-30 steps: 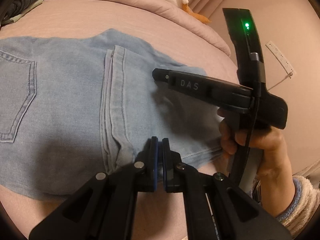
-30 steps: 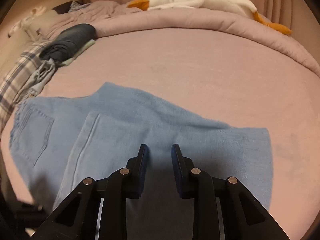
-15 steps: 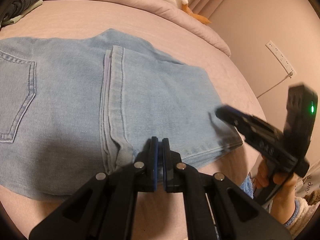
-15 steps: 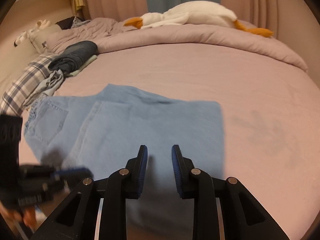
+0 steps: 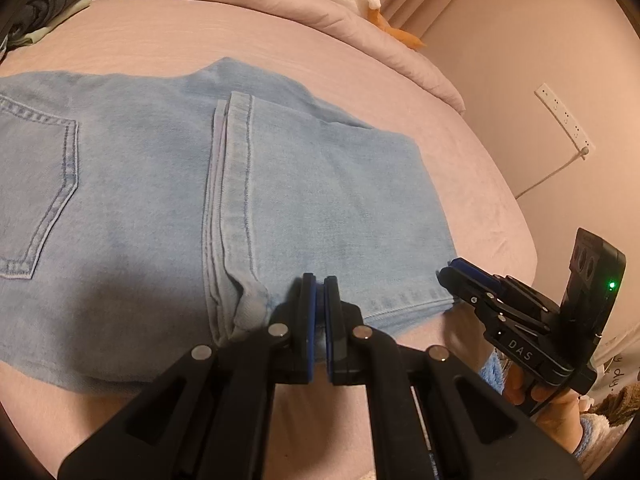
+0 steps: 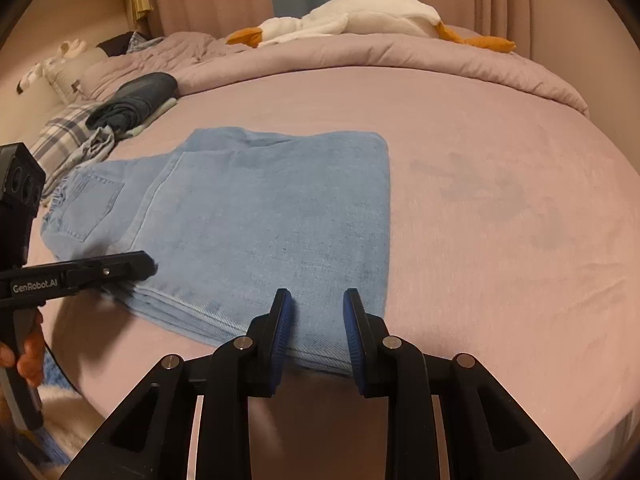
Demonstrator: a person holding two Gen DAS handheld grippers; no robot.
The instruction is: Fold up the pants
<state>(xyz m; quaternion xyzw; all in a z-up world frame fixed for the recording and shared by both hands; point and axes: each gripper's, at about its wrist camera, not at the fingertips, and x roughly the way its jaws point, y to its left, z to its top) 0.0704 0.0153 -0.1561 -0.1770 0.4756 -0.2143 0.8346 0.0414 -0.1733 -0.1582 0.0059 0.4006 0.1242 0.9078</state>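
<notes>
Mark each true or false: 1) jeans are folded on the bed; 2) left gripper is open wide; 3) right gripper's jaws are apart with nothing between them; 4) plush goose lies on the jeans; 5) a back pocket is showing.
1) True: the jeans lie folded on the bed.
2) False: the left gripper is shut, at the jeans' near edge.
3) True: the right gripper is open and empty.
4) False: the plush goose lies on the duvet, far from the jeans.
5) True: the back pocket faces up.
</notes>
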